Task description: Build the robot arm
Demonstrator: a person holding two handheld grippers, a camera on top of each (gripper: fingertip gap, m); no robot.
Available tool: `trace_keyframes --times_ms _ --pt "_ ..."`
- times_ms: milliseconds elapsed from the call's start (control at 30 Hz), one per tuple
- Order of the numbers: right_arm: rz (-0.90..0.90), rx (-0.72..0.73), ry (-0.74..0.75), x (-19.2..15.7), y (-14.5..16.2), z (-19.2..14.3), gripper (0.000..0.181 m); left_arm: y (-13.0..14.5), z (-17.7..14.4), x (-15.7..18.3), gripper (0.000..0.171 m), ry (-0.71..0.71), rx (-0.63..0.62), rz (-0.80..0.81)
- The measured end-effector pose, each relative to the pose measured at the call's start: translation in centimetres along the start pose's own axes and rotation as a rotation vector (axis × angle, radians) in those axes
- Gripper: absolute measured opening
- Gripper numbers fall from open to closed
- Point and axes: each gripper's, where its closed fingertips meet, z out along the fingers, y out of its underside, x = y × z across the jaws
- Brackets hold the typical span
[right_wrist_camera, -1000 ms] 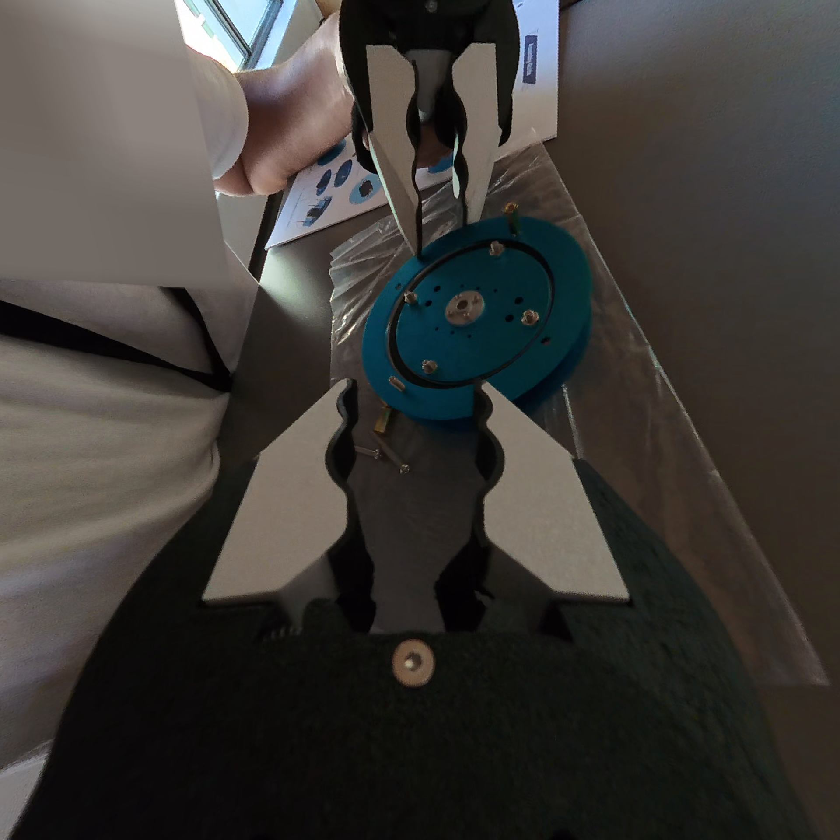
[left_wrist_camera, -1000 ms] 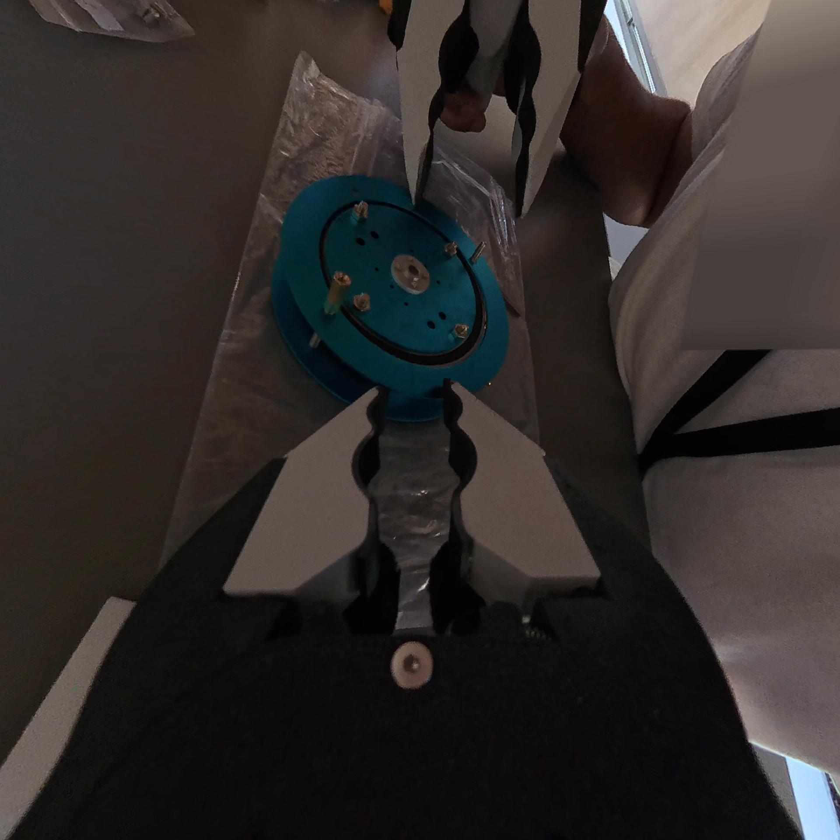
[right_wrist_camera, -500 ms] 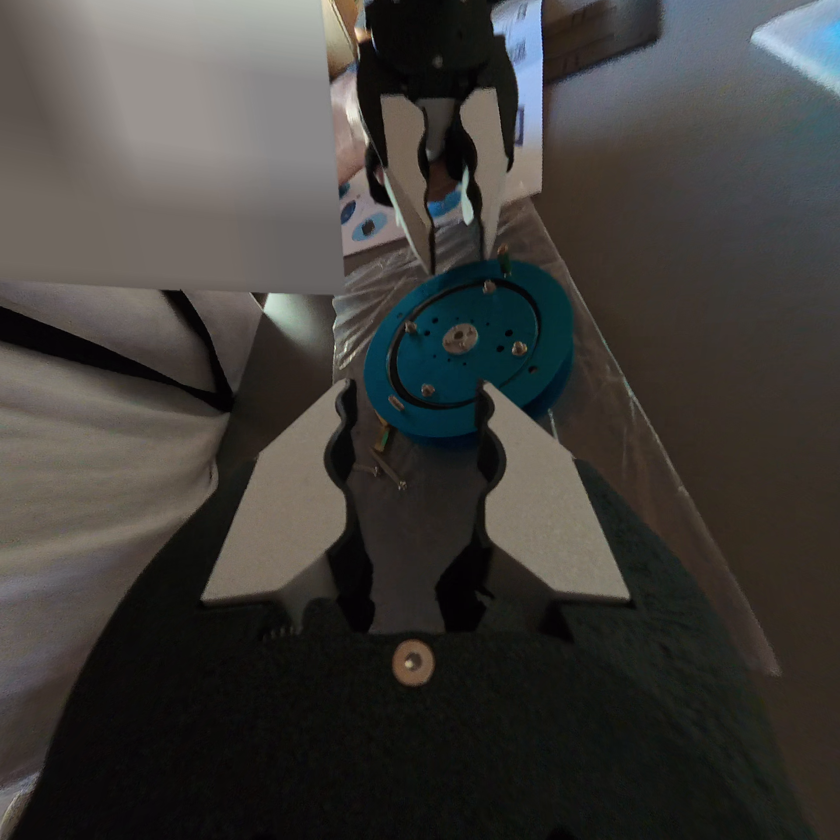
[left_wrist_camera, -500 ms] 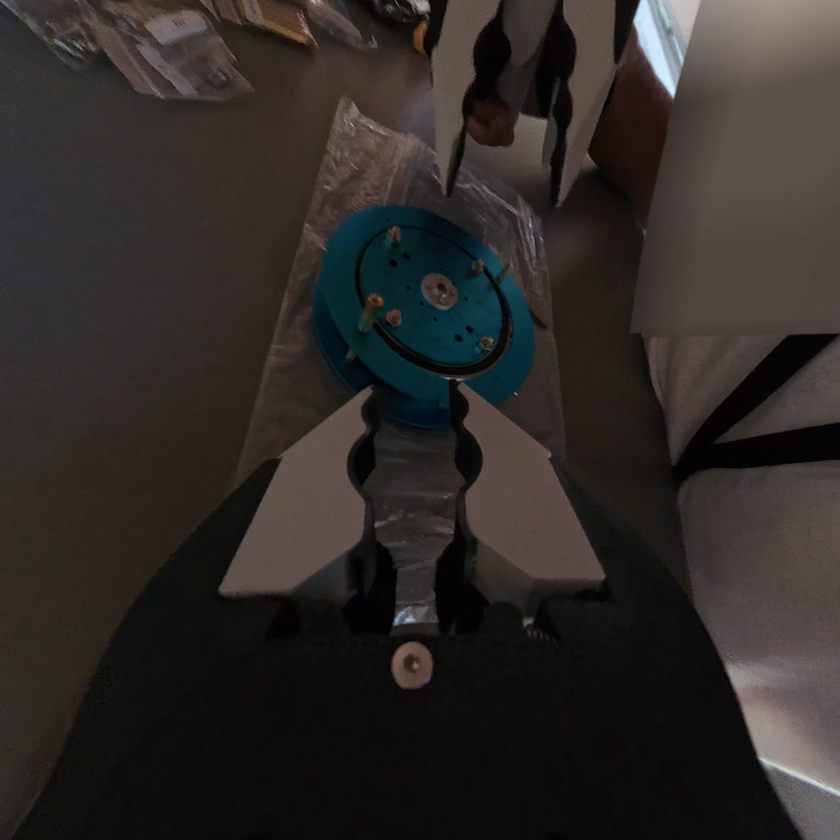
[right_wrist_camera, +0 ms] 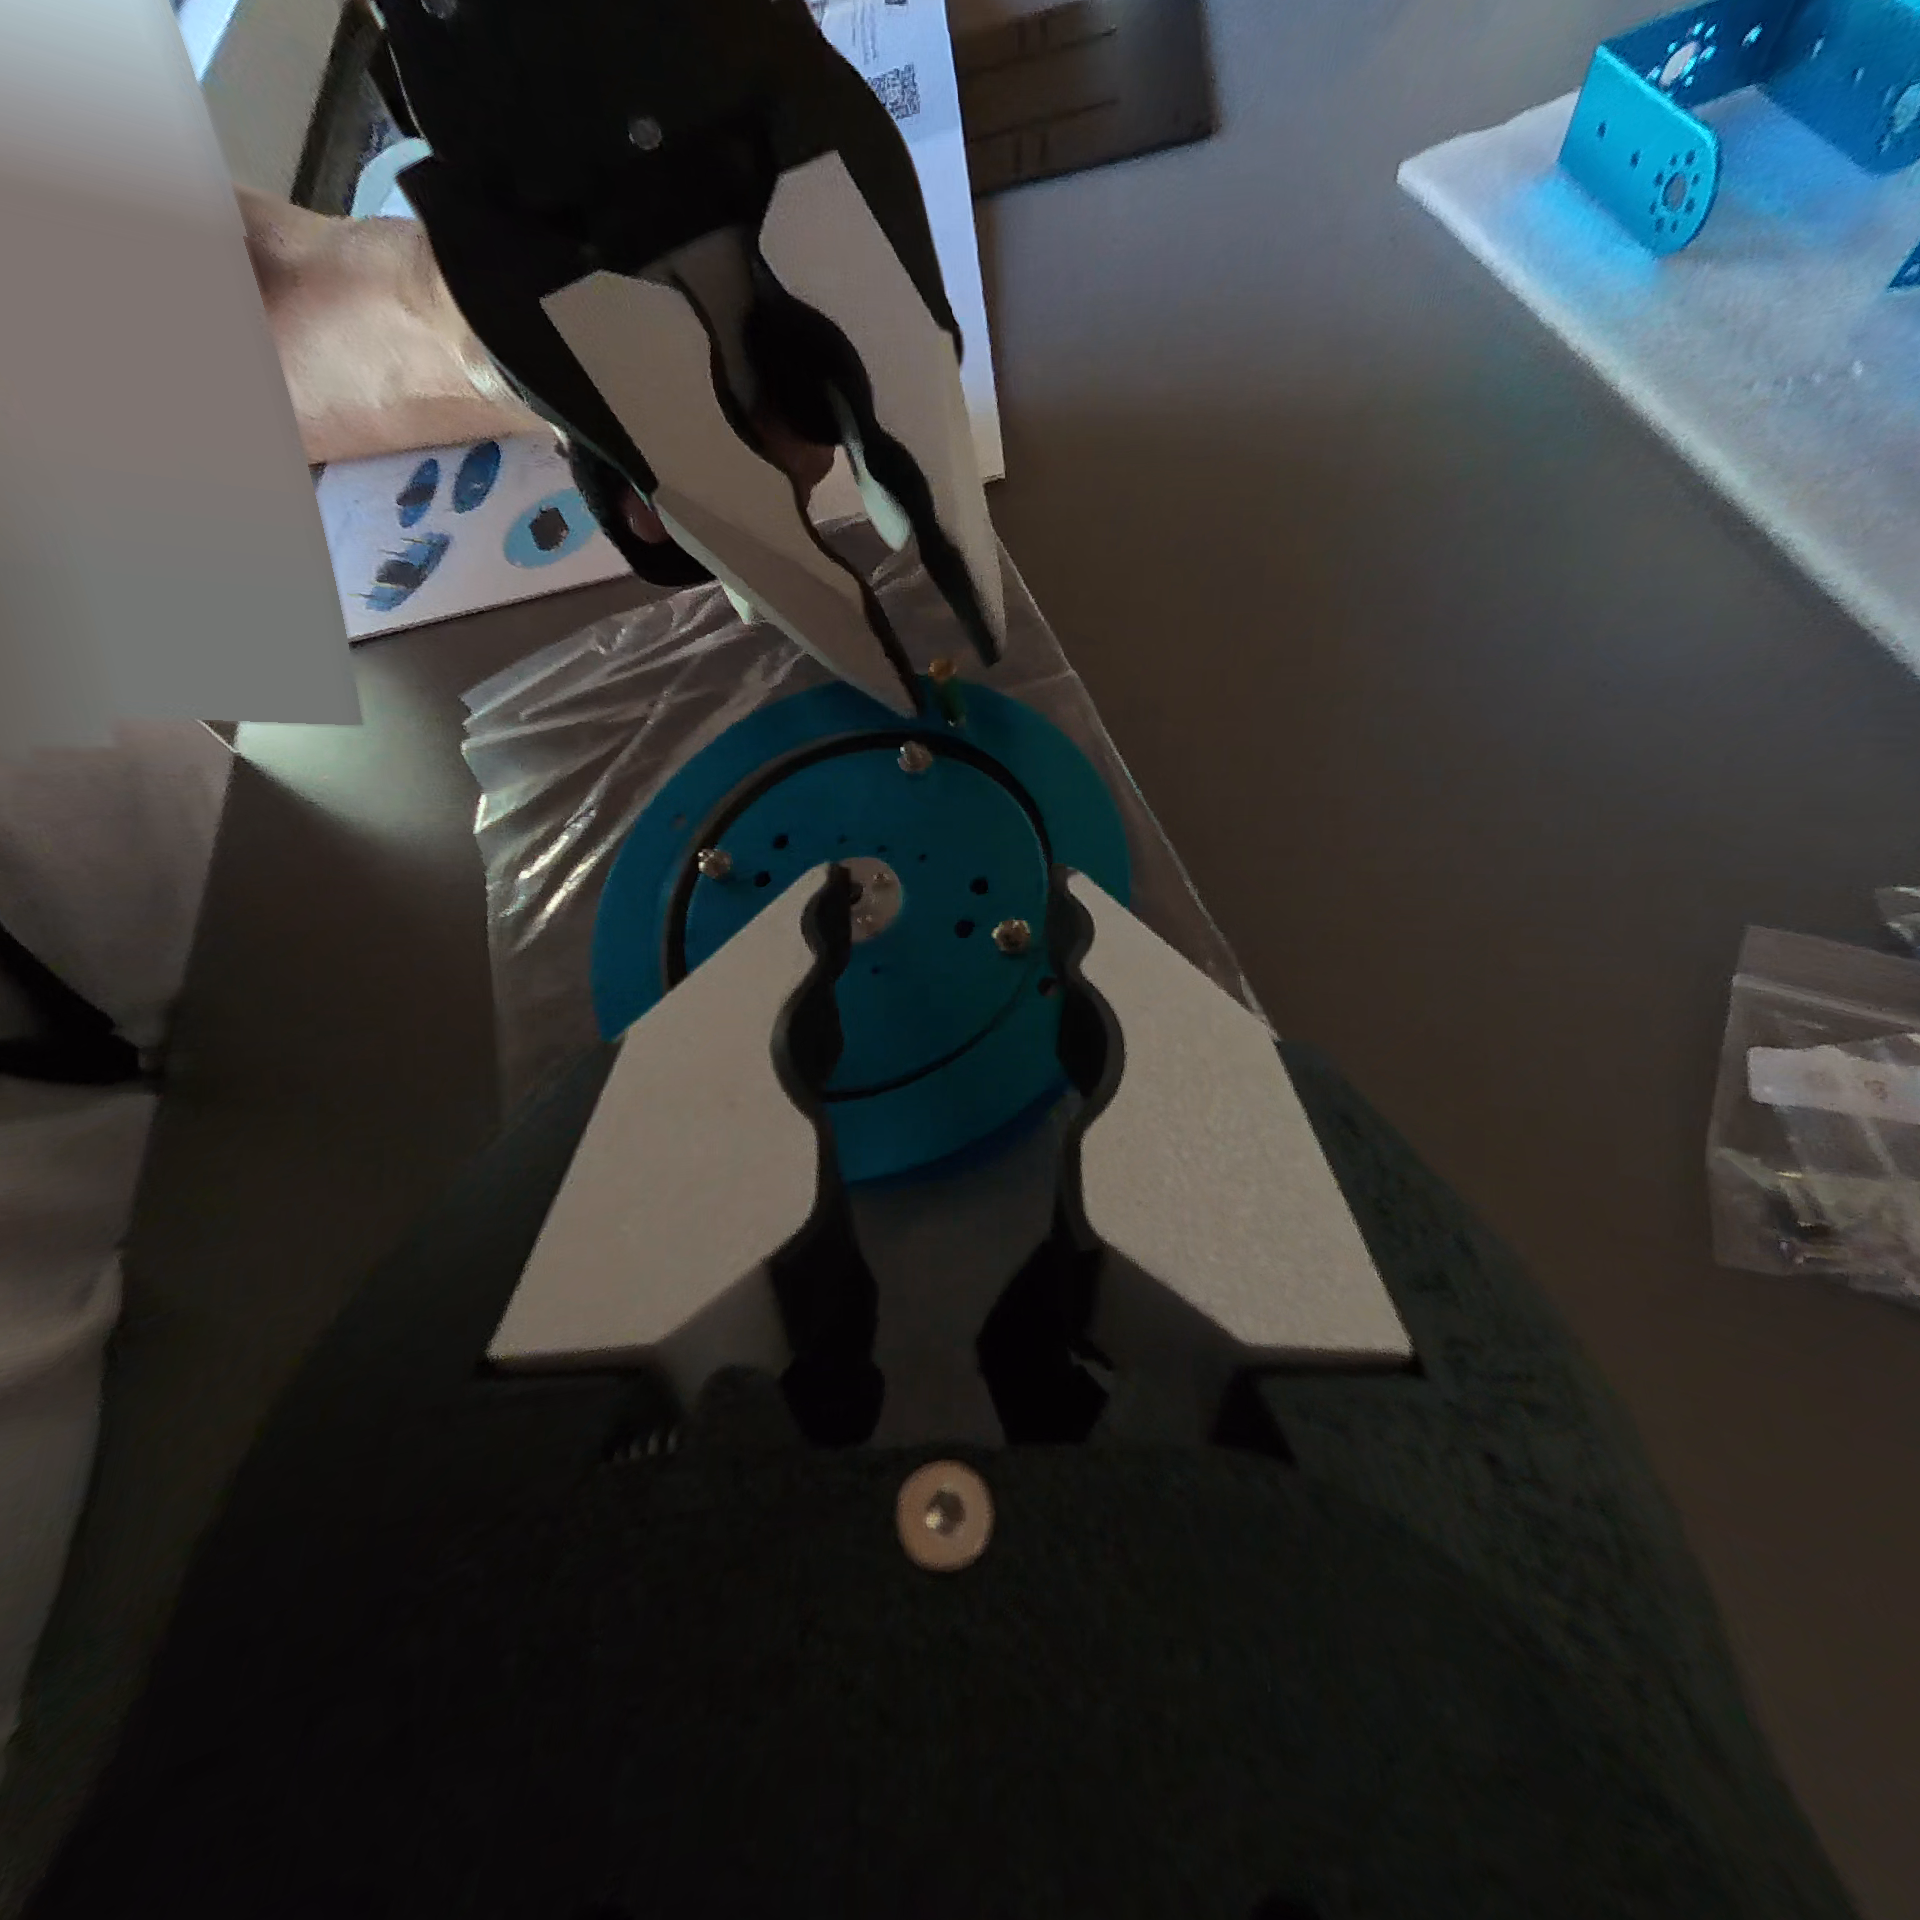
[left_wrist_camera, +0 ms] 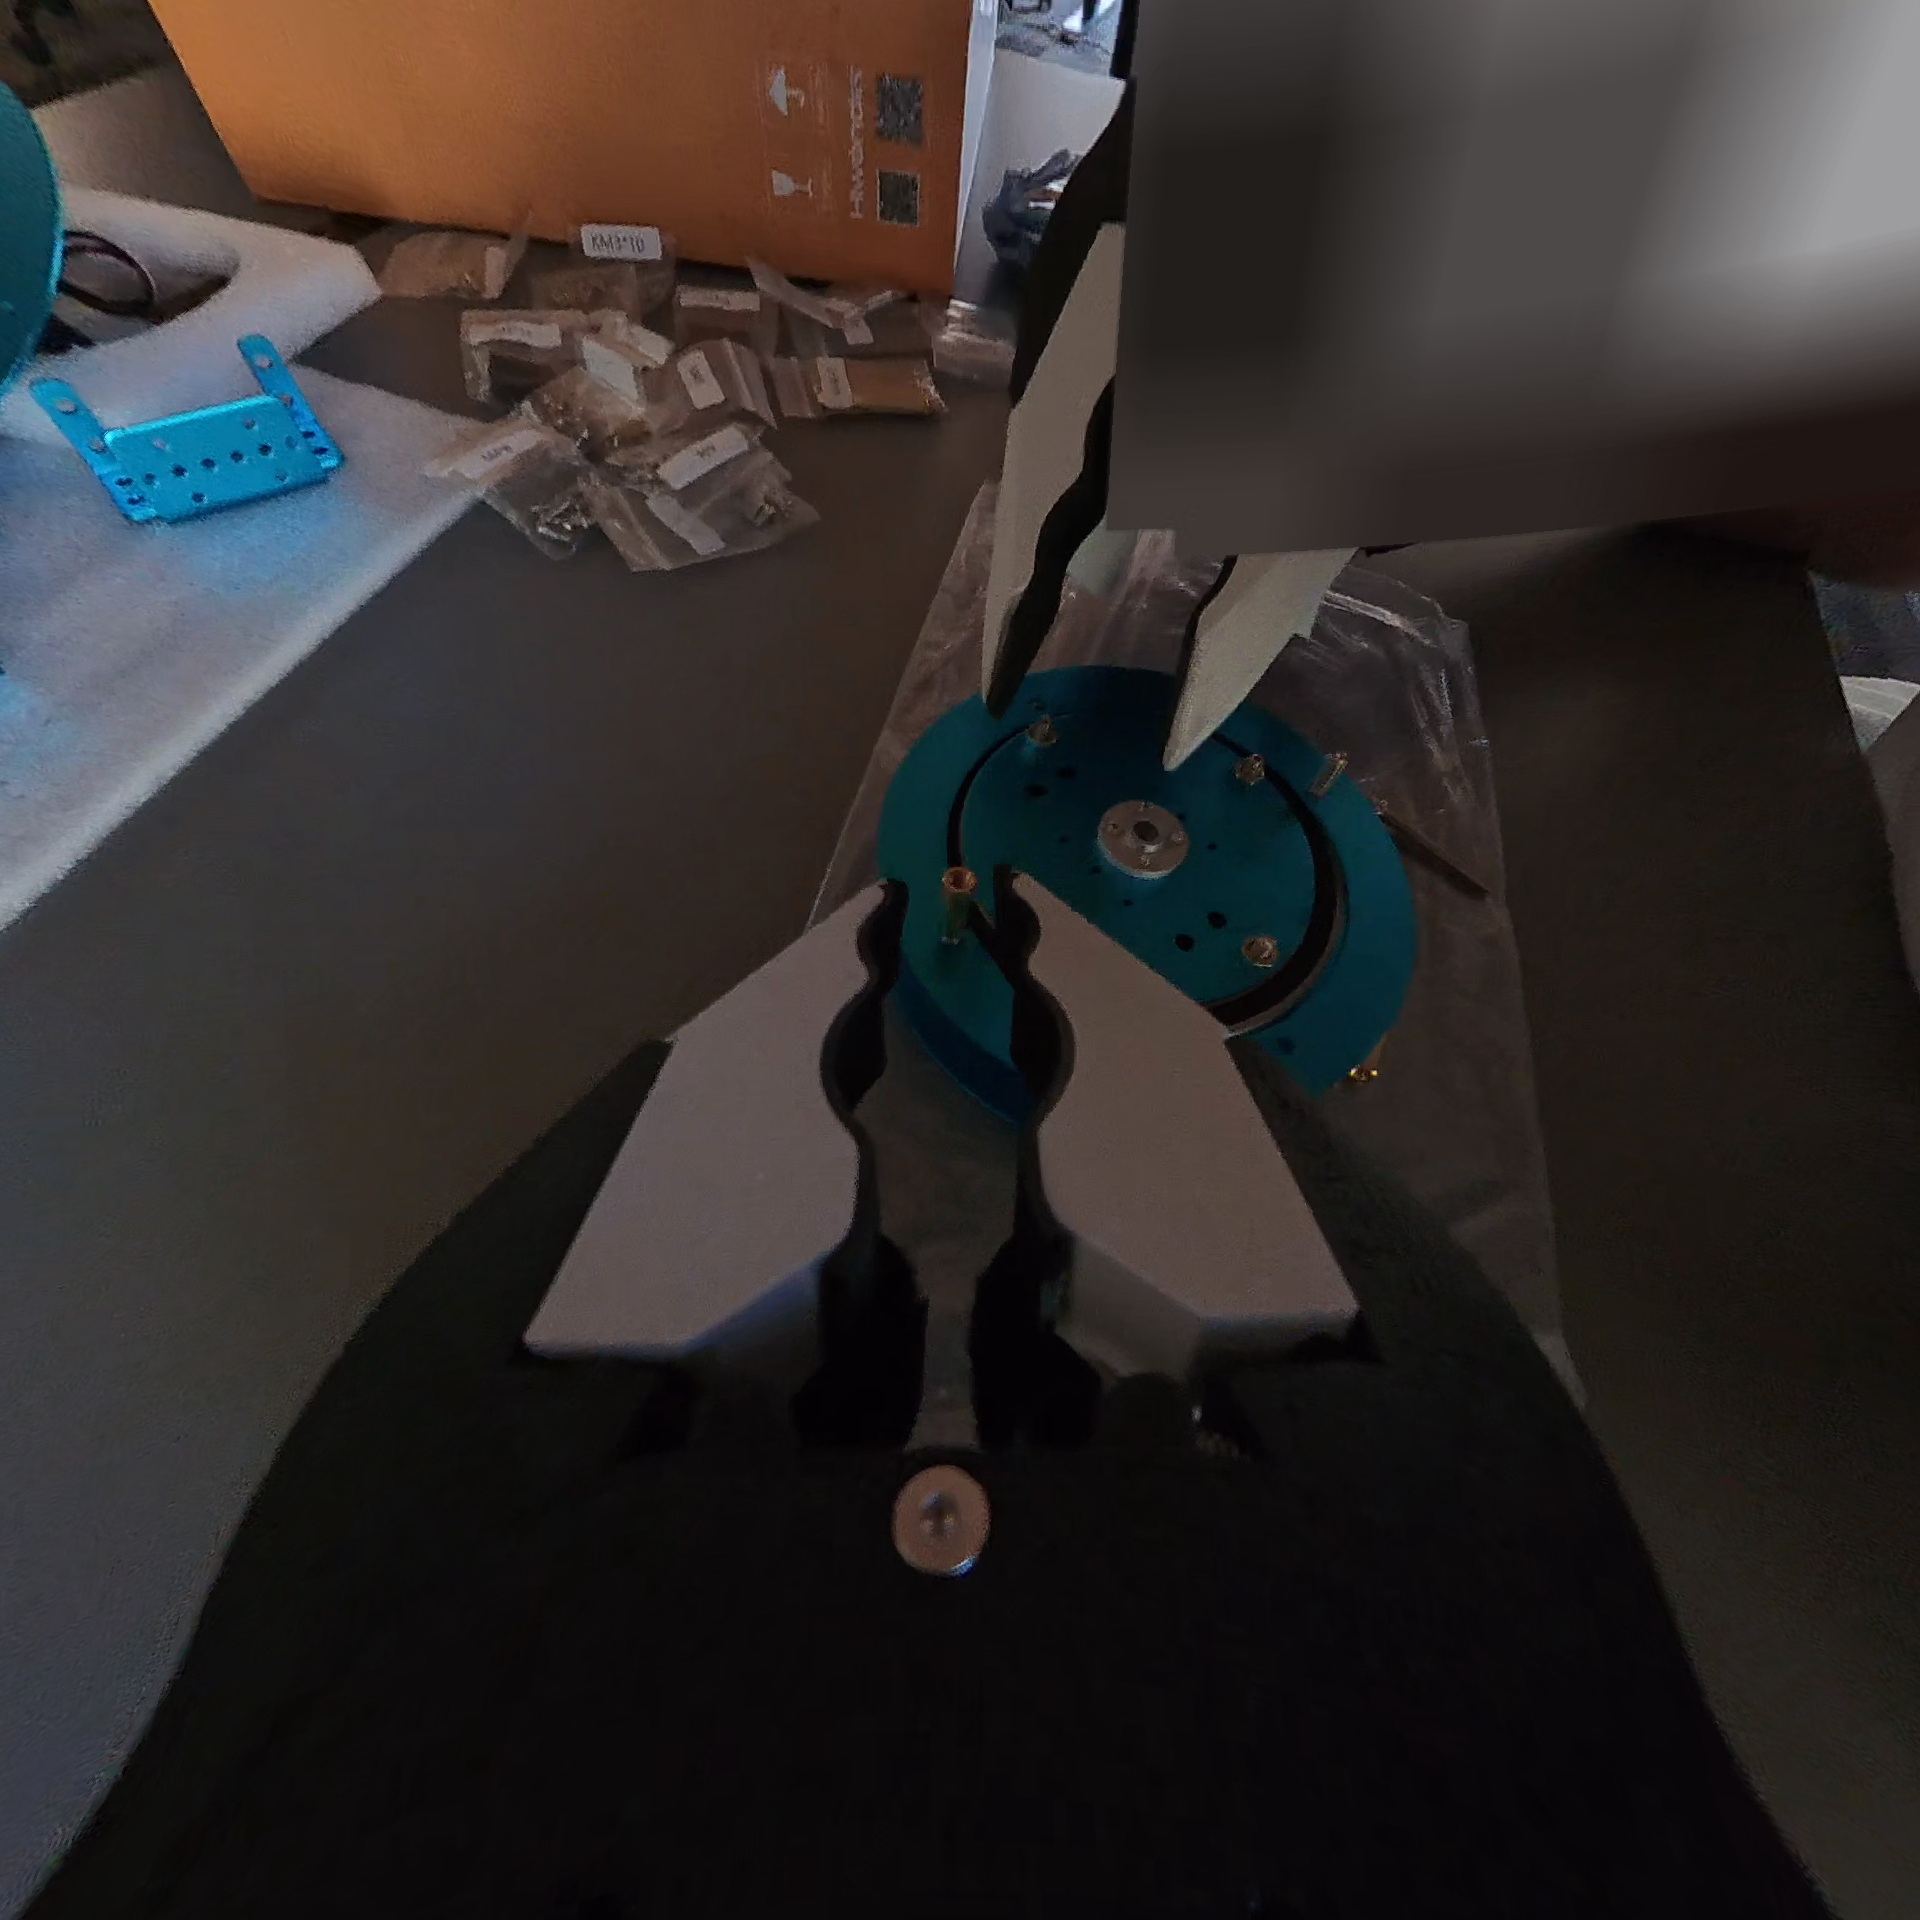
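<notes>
A blue round disc (left_wrist_camera: 1174, 904) with brass nuts and a silver hub lies on a clear plastic bag (left_wrist_camera: 1434, 675) on the dark table. My left gripper (left_wrist_camera: 954, 881) is at the disc's near-left rim, its narrowly open tips on either side of an upright brass standoff (left_wrist_camera: 956, 904); I cannot see a pad pressing on it. My right gripper (left_wrist_camera: 1086, 732) comes in from the far side, open and empty, tips just above the disc. In the right wrist view my right gripper (right_wrist_camera: 948, 873) is spread wide over the disc (right_wrist_camera: 935, 997), and the left gripper (right_wrist_camera: 945, 681) straddles the standoff (right_wrist_camera: 948, 696).
An orange cardboard box (left_wrist_camera: 582, 104) and several small bags of hardware (left_wrist_camera: 644, 416) lie at the back. Blue brackets (left_wrist_camera: 197, 457) (right_wrist_camera: 1683, 156) rest on white foam (right_wrist_camera: 1714, 416). A parts bag (right_wrist_camera: 1829, 1122) and a printed sheet (right_wrist_camera: 468, 551) lie nearby. A person's white-shirted torso (right_wrist_camera: 62, 1039) is close. The gap from one gripper's tips to the other's is roughly 5 centimeters.
My left gripper has shifted to the standoff at the disc's rim and its jaws have narrowed. My right gripper has moved forward over the disc, still wide open.
</notes>
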Motion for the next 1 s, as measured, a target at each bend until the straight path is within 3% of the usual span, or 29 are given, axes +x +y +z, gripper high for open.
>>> trace_keyframes --times_ms 267,400,567,900,1000 --pt "-0.111 -0.018 0.06 0.3 0.5 1.0 0.026 -0.4 0.0 0.4 0.006 0.041 0.021 -0.014" --pt "-0.225 -0.011 0.158 1.1 0.6 0.9 0.0 -0.2 -0.1 0.7 0.006 0.04 0.0 0.039" --pt "-0.252 -0.028 0.169 1.1 0.5 1.0 0.0 0.0 -0.4 1.0 0.006 0.077 -0.027 0.126" --pt "-0.234 -0.022 0.162 1.0 0.5 1.1 0.0 0.5 -1.0 1.3 0.006 0.365 -0.109 0.293" --pt "-0.237 -0.016 0.168 1.0 0.5 1.1 0.0 0.4 -1.4 0.6 0.023 0.357 -0.157 0.244"
